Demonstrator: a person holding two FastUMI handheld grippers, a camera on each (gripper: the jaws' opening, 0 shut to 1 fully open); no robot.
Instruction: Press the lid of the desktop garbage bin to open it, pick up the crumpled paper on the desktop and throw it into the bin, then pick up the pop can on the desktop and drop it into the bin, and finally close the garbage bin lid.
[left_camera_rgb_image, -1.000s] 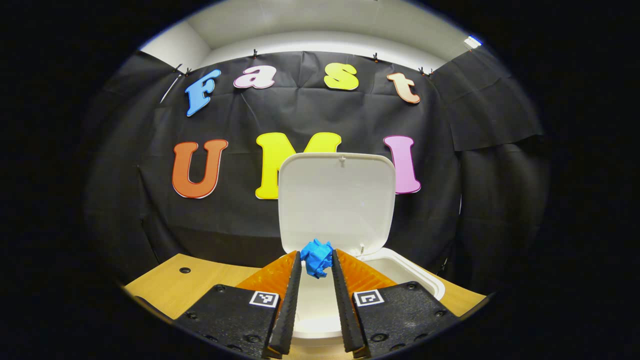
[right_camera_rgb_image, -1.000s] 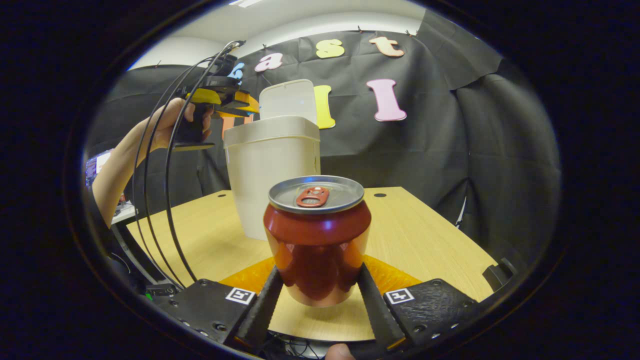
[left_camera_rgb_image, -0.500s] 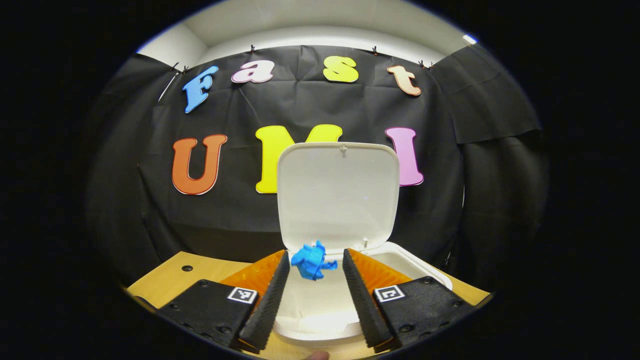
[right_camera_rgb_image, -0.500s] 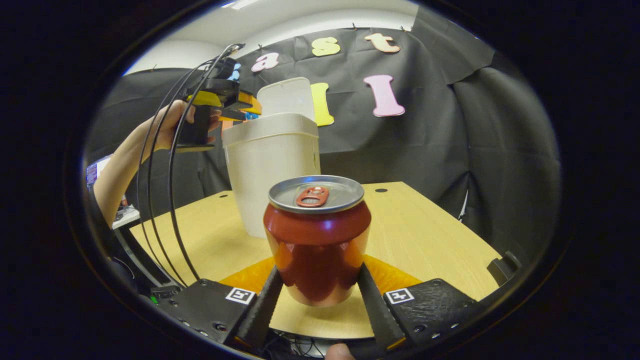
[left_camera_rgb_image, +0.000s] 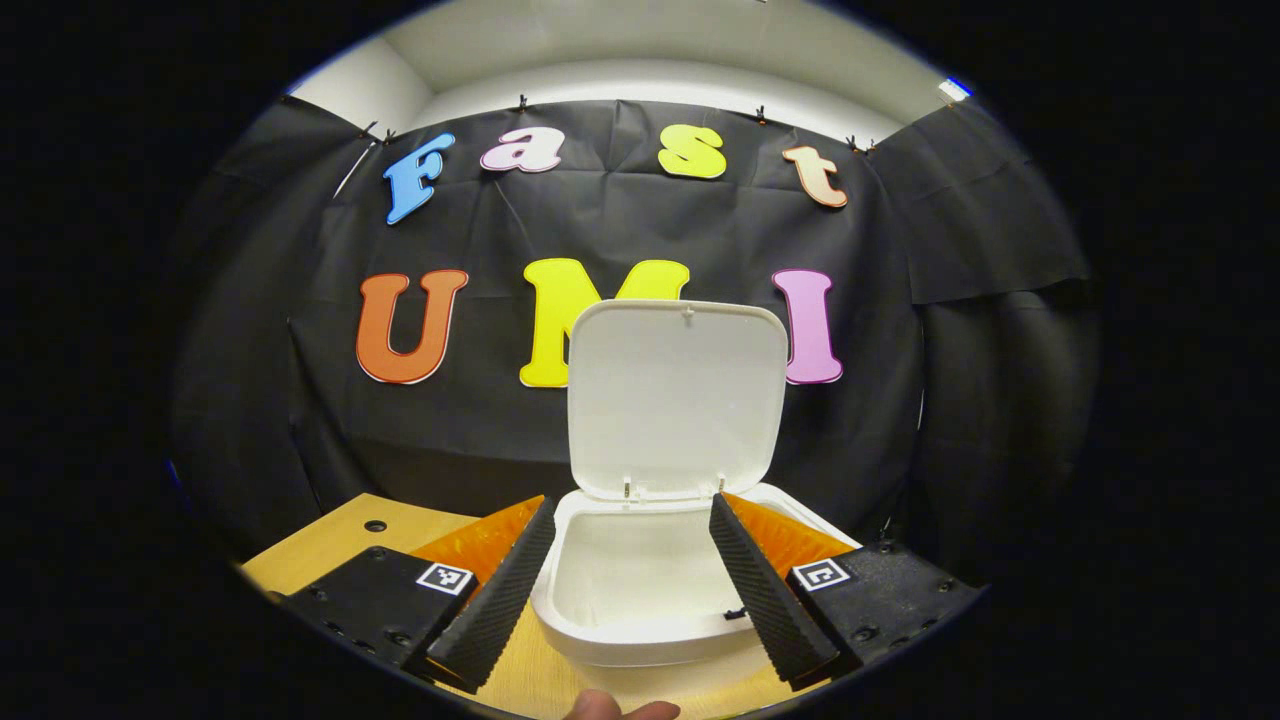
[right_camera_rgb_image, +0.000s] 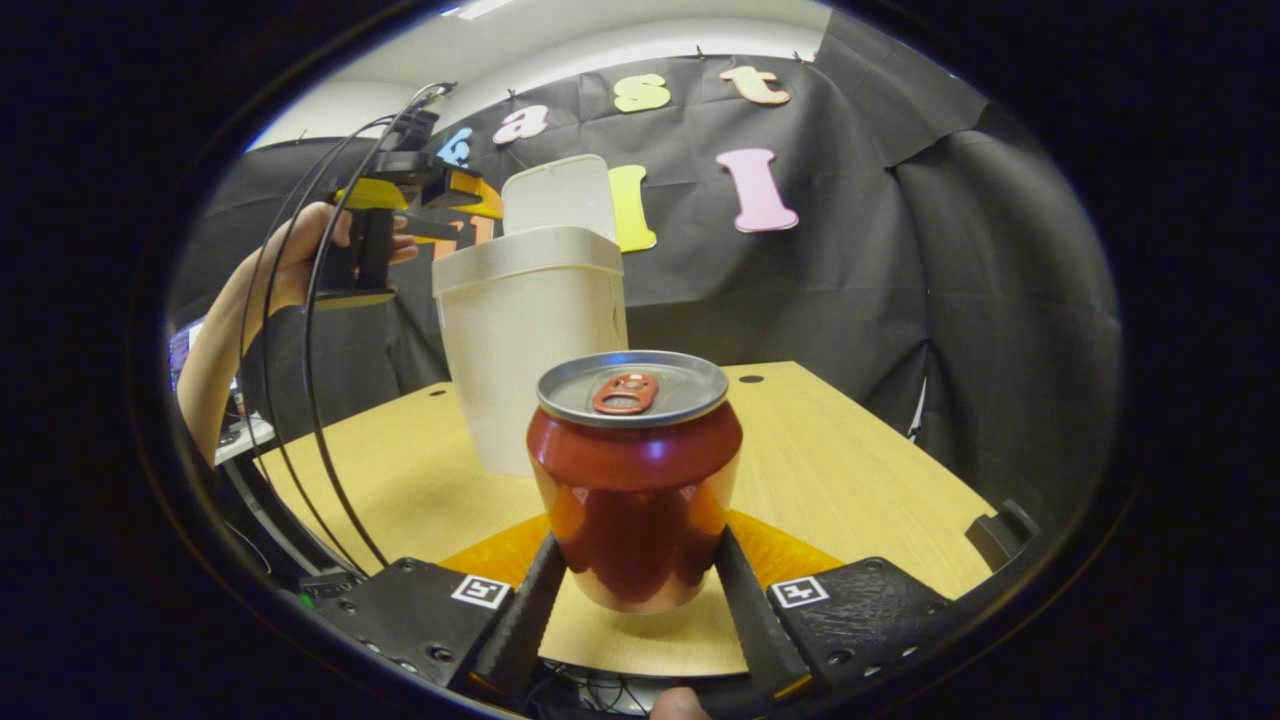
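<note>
Right gripper view: the red aluminium pop can (right_camera_rgb_image: 634, 478) sits upright, clamped between the 2 fingers of the right gripper (right_camera_rgb_image: 640, 585), lifted above the light wooden desktop (right_camera_rgb_image: 850, 470). Behind it stands the white plastic garbage bin (right_camera_rgb_image: 530, 350), its hinged lid (left_camera_rgb_image: 678, 395) raised. The left gripper (left_camera_rgb_image: 625, 580) hangs over the bin mouth, jaws spread and empty; the blue crumpled paper held there 0.5 s ago is gone, evidently dropped inside. Next: the can.
</note>
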